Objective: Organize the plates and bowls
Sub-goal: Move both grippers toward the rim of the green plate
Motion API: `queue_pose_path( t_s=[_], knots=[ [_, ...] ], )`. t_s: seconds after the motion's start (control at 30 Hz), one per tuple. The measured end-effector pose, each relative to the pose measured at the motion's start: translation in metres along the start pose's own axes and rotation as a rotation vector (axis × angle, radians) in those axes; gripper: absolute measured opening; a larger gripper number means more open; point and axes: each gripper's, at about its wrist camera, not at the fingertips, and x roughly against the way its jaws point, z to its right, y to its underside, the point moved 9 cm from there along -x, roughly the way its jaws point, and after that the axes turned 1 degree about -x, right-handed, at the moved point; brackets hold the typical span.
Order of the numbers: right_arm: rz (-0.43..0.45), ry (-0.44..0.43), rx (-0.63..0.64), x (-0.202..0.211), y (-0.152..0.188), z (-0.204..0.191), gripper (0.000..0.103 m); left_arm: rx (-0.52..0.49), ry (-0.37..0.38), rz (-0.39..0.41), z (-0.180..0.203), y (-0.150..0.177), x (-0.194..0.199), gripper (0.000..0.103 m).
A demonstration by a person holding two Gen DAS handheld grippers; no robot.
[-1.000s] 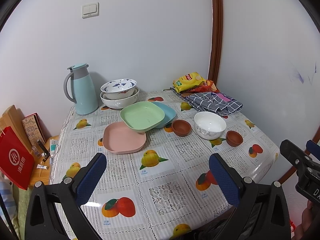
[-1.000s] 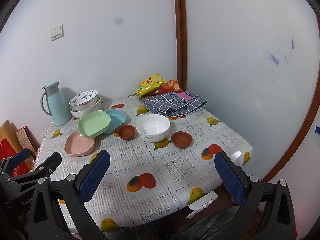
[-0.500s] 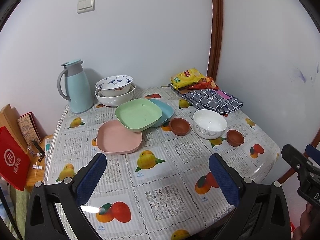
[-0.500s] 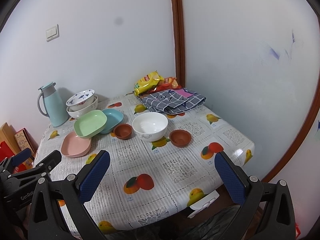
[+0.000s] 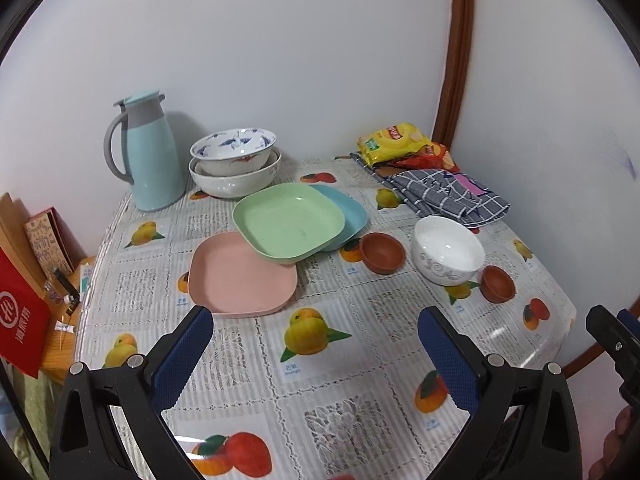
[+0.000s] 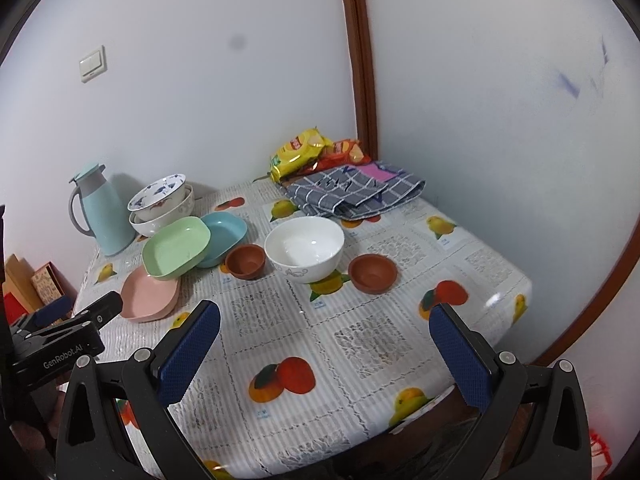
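On the fruit-print tablecloth lie a pink plate, a green plate leaning over it and a blue plate under the green one. Two stacked patterned bowls stand at the back. A white bowl sits between two small brown bowls. My left gripper is open and empty above the table's near part, in front of the pink plate. My right gripper is open and empty, in front of the white bowl.
A light blue thermos jug stands back left. Snack bags and a checked cloth lie in the back right corner. Walls close the back and right. A red bag and boxes stand left of the table.
Both grippers have moved forward and closer to the table, so the dishes look larger and lower in view. Nothing on the table has moved. Both stay open.
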Motion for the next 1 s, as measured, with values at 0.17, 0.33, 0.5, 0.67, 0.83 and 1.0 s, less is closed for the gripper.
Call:
queue_pose_path(
  t_s=[0.17, 0.33, 0.5, 0.67, 0.83, 1.0],
  knots=[
    [-0.007, -0.032, 0.001, -0.021, -0.008, -0.011, 0.103, 0.02, -0.011, -0.025, -0.014, -0.006, -0.017, 0.103],
    [-0.015, -0.062, 0.032, -0.038, -0.02, -0.027, 0.103, 0.027, -0.009, -0.041, -0.019, -0.014, -0.032, 0.103],
    [0.0, -0.081, 0.075, -0.048, -0.039, -0.044, 0.103, 0.033, -0.004, -0.031, -0.02, -0.03, -0.039, 0.103],
    [-0.003, -0.141, 0.088, -0.065, -0.054, -0.062, 0.103, 0.047, -0.022, -0.035, -0.029, -0.047, -0.05, 0.103],
    [-0.041, -0.174, 0.109, -0.096, -0.063, -0.079, 0.101, 0.078, -0.048, -0.055, -0.046, -0.056, -0.067, 0.103],
    [-0.067, -0.186, 0.147, -0.124, -0.068, -0.095, 0.1, 0.123, -0.087, -0.067, -0.068, -0.063, -0.088, 0.103]
  ],
)
